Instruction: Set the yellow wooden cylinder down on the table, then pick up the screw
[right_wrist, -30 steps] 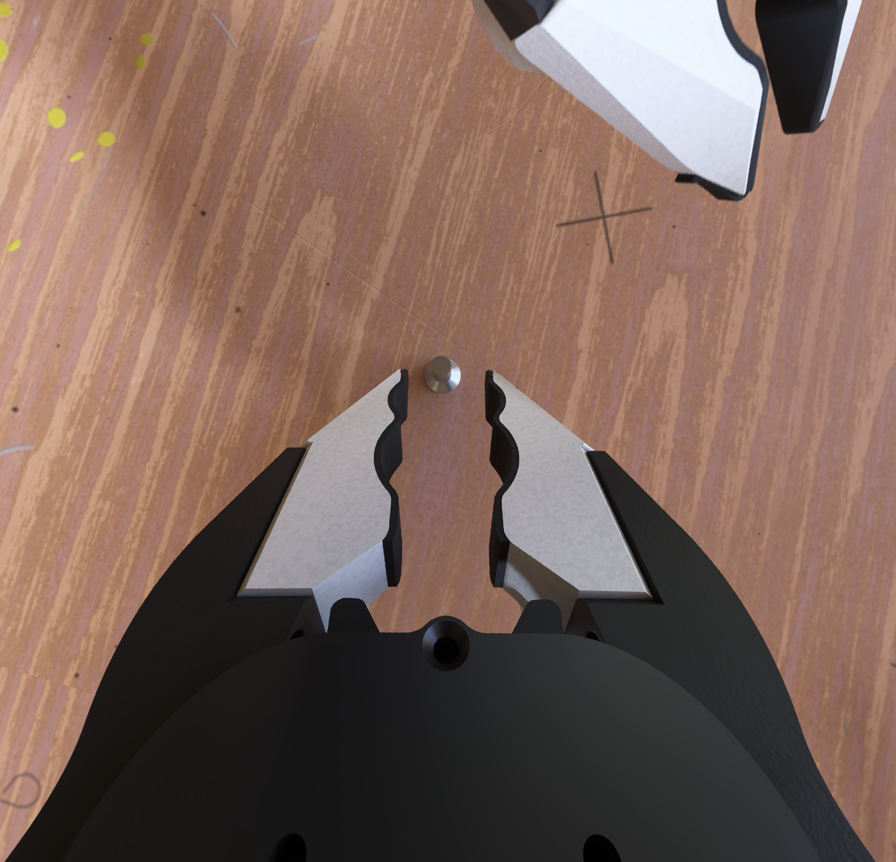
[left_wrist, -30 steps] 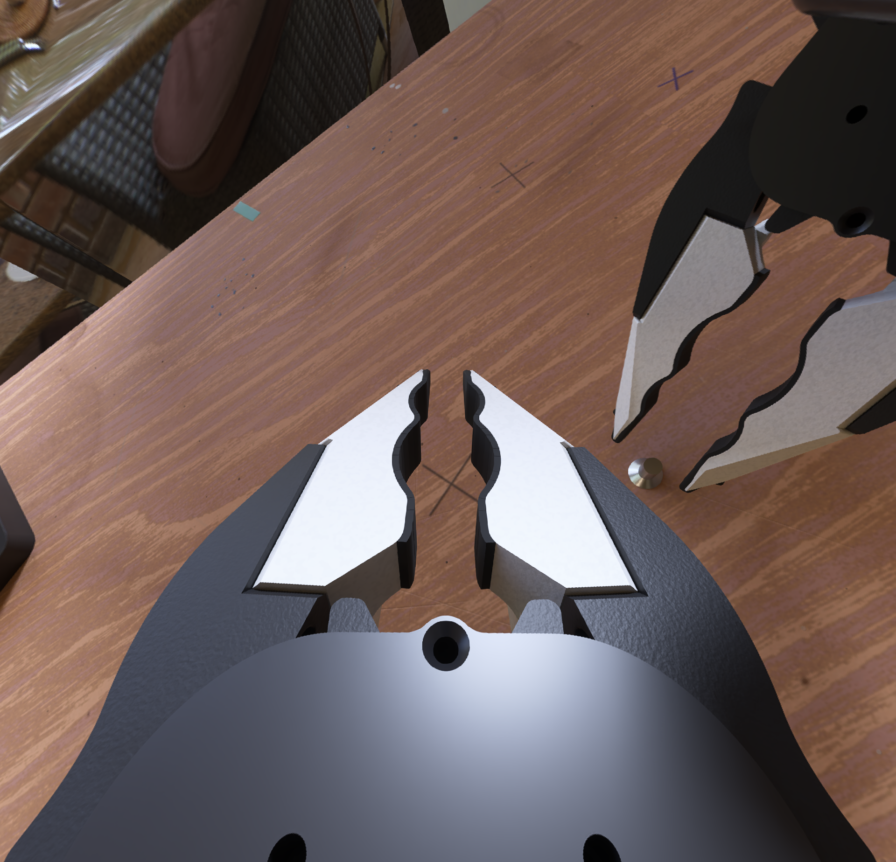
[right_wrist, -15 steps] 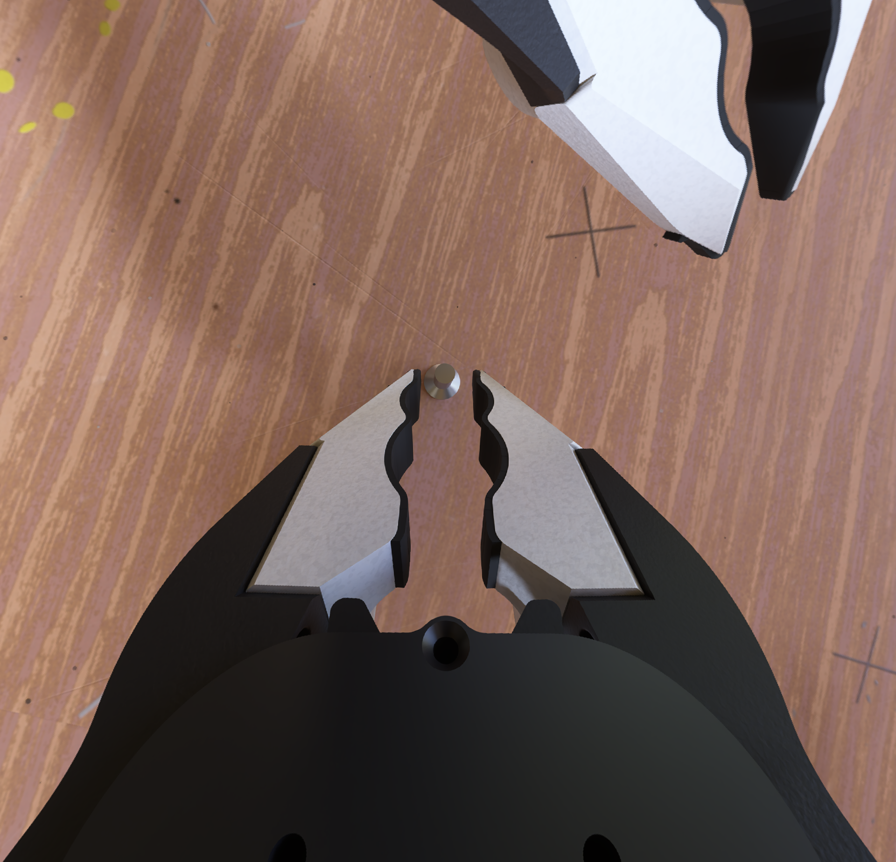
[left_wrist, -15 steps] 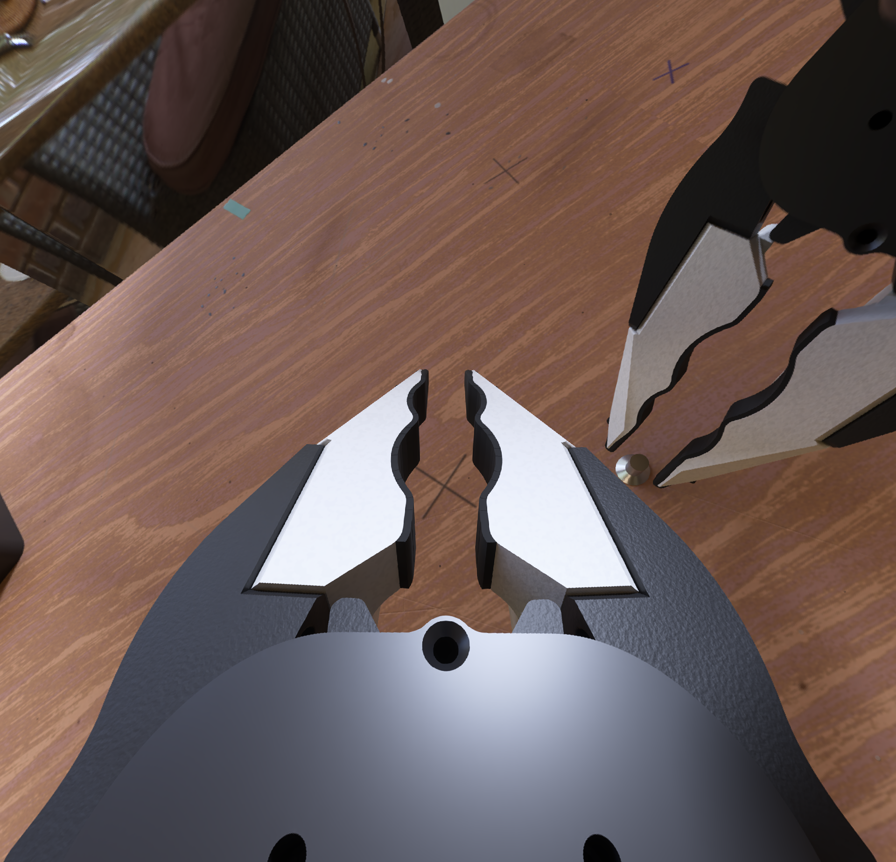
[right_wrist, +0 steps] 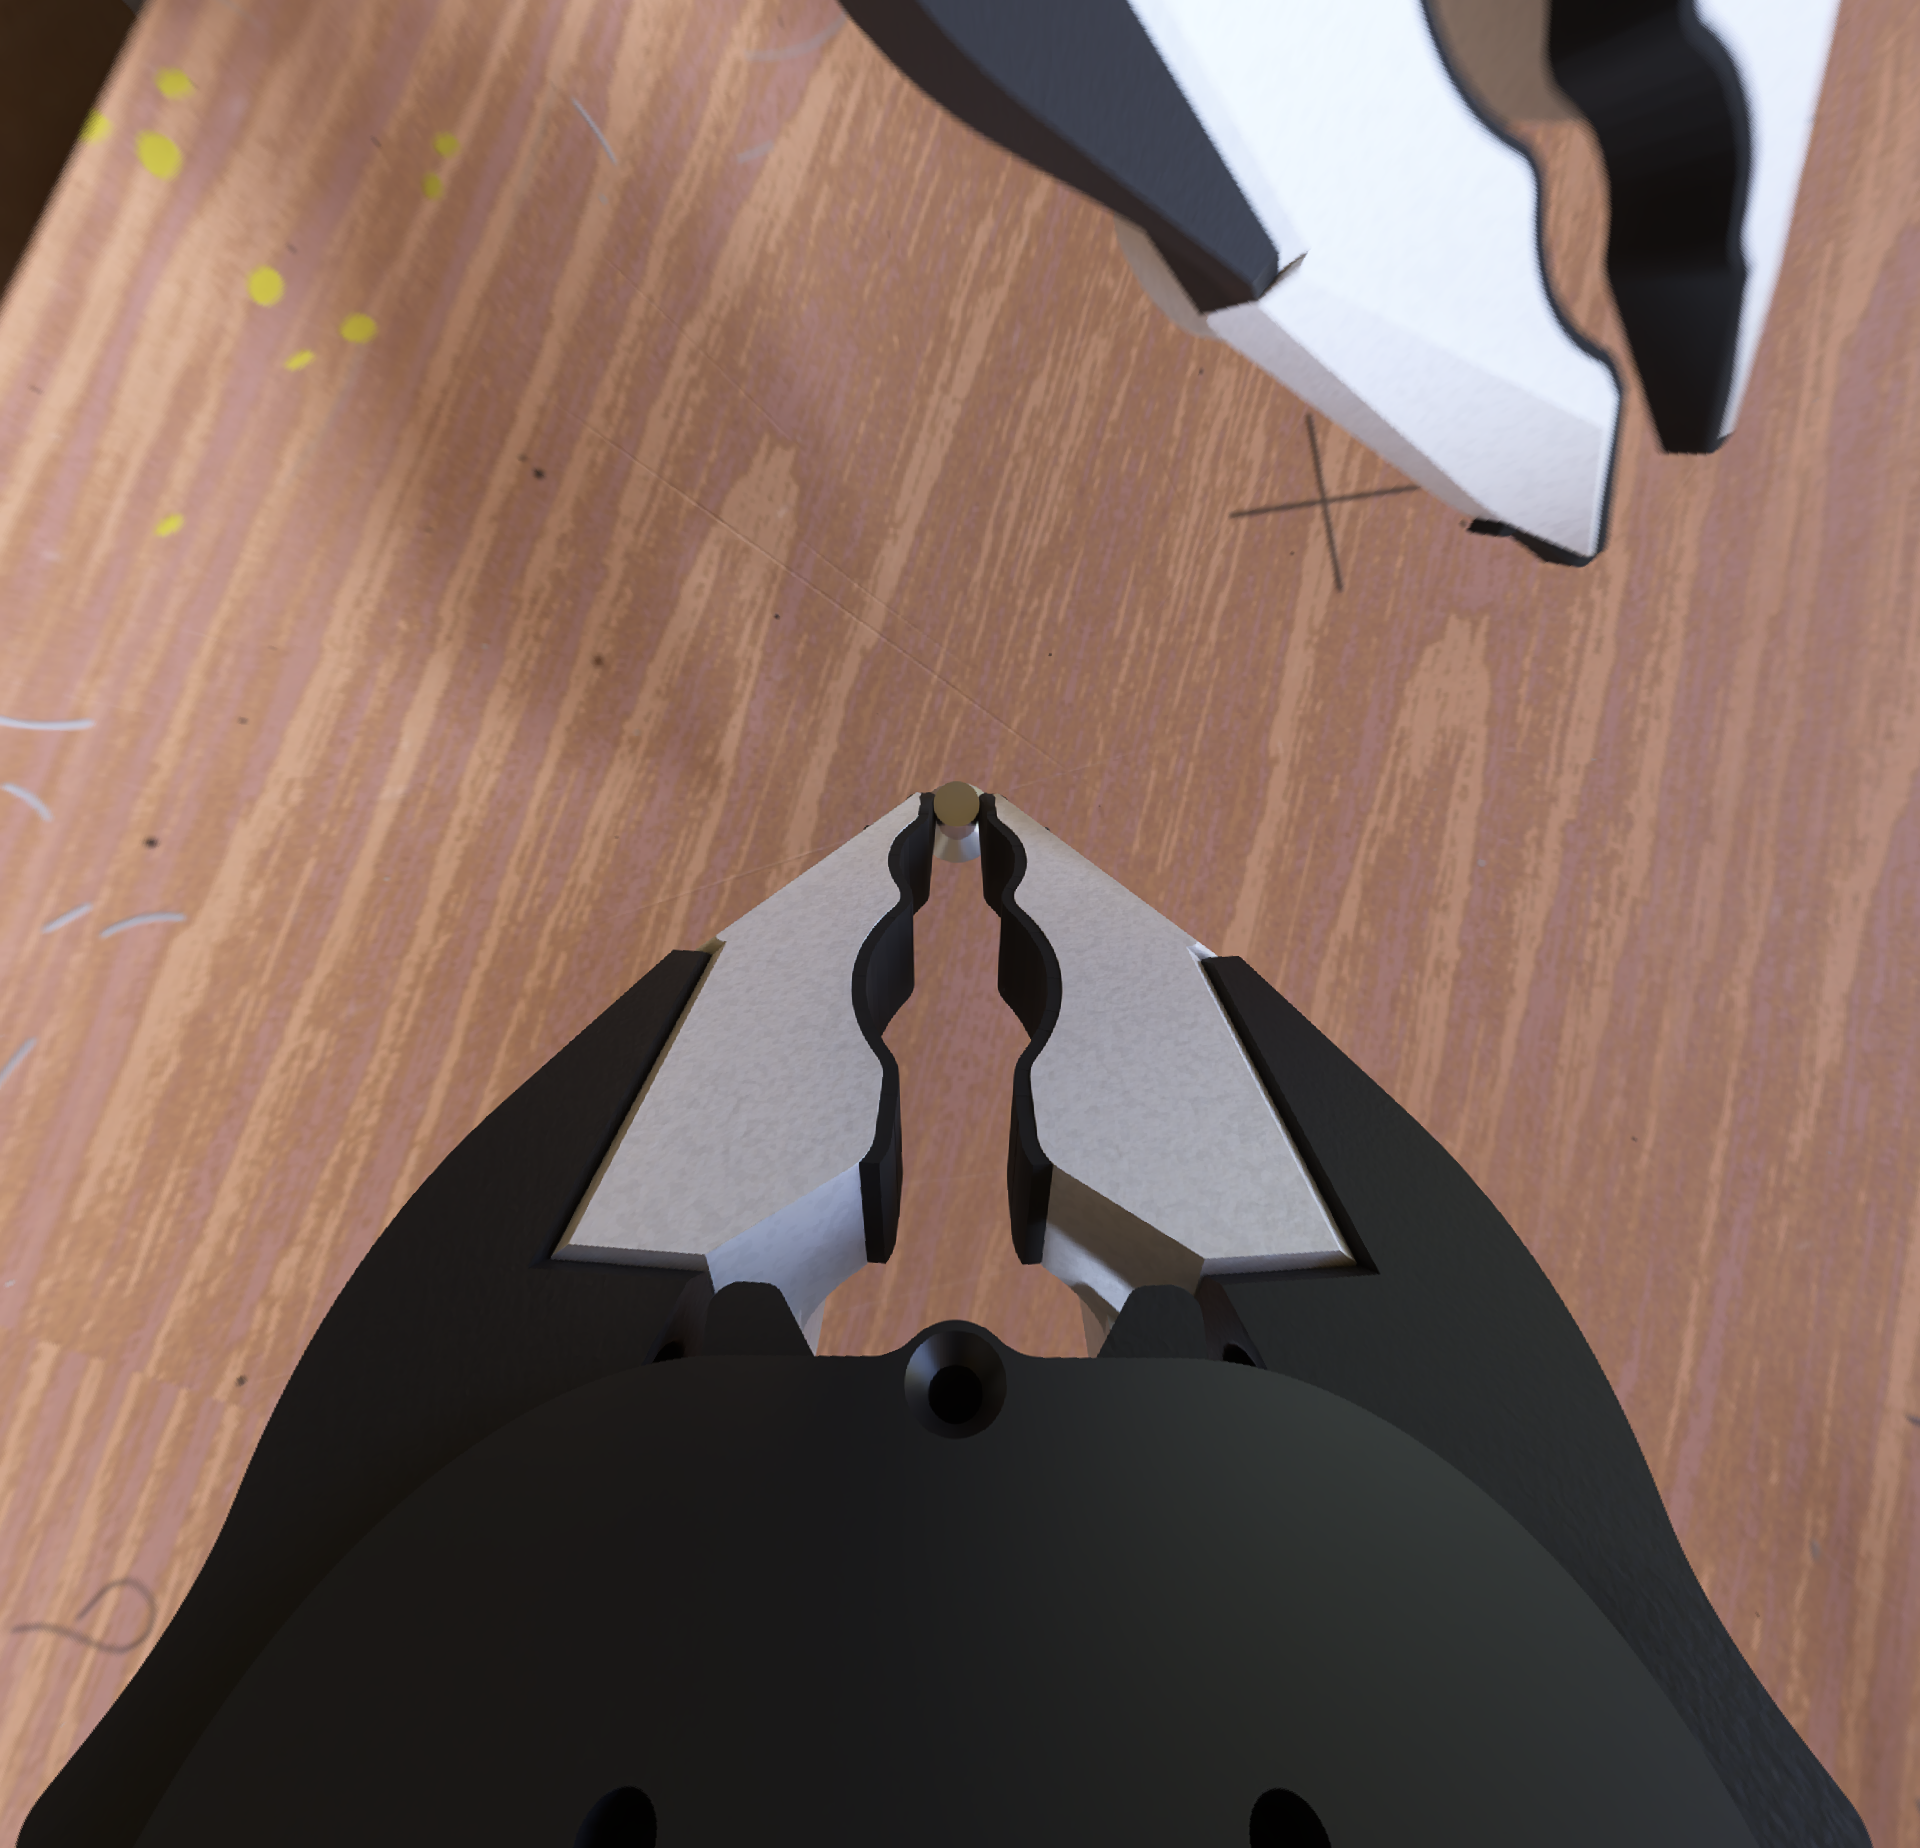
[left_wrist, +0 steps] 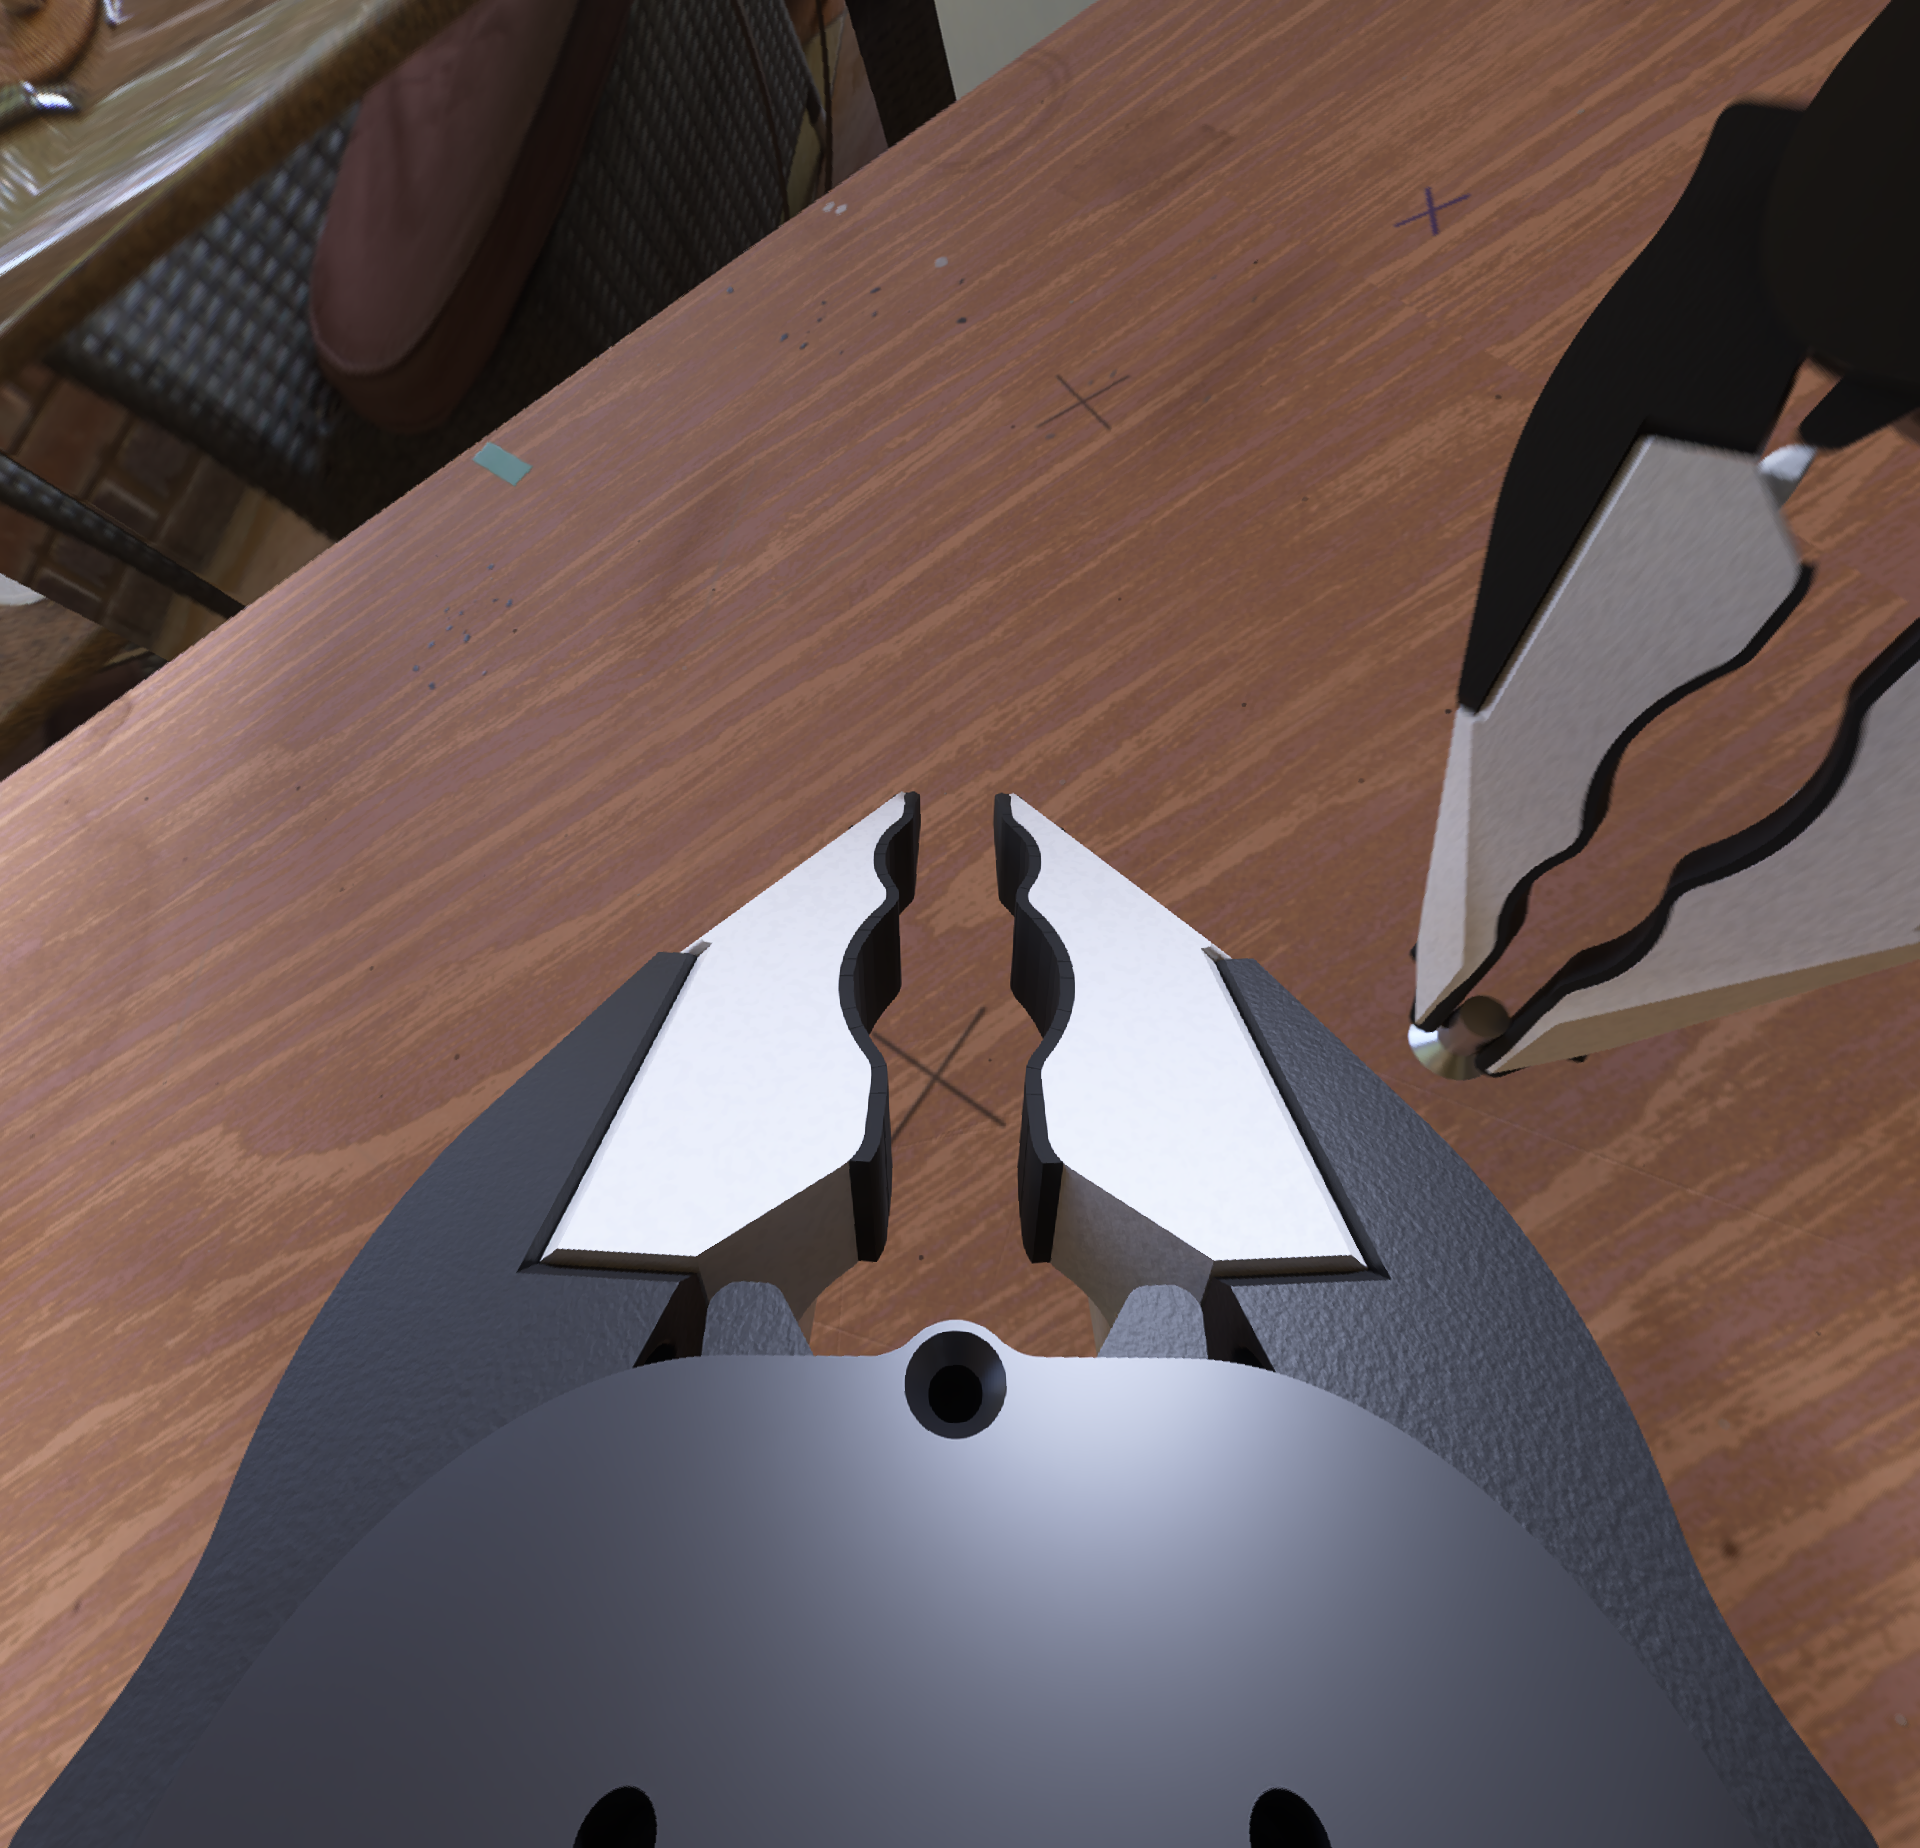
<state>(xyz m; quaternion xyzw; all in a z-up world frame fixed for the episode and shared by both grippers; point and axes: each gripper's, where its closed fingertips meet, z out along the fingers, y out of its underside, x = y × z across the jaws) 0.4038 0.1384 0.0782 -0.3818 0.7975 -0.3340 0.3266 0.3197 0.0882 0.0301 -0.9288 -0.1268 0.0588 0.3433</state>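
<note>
Between right gripper (right_wrist: 957, 809) tips, screw (right_wrist: 957, 806).

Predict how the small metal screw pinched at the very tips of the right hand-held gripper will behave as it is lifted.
The screw looks like polished metal, so probably stiff and slippery. The right hand-held gripper holds it only at the extreme fingertips, so it may pivot or slip out. Its round head suggests it would roll in a curve if dropped on the table.

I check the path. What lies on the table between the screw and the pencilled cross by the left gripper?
Only bare table between screw and cross, right wrist view.
</note>
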